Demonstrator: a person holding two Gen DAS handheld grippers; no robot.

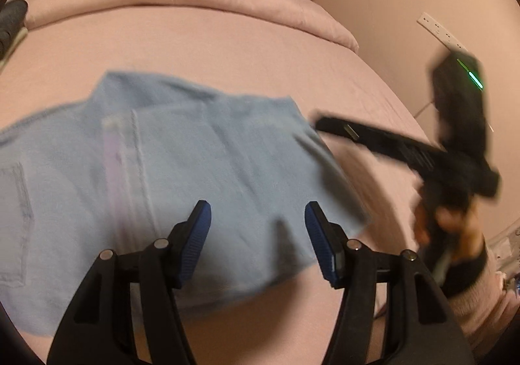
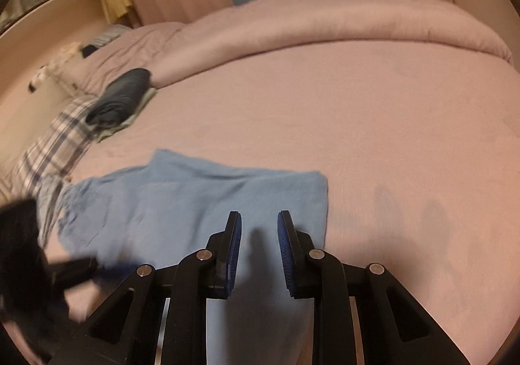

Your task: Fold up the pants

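Currently both tongs hover over light-blue pants (image 1: 201,150) on pink bed (image 2: 373,124): left tongs (image 1: 258,213) wide apart, right tongs (image 2: 259,222) narrowly apart, gripping nothing.

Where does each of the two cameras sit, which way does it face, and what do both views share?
Left wrist: on the left tongs, looking down at the blue pants on the bed; the right tongs and a hand show.
Right wrist: on the right tongs, facing down over the pants toward the duvet; the blurred left tongs show.
Shared: pants, bed, duvet.
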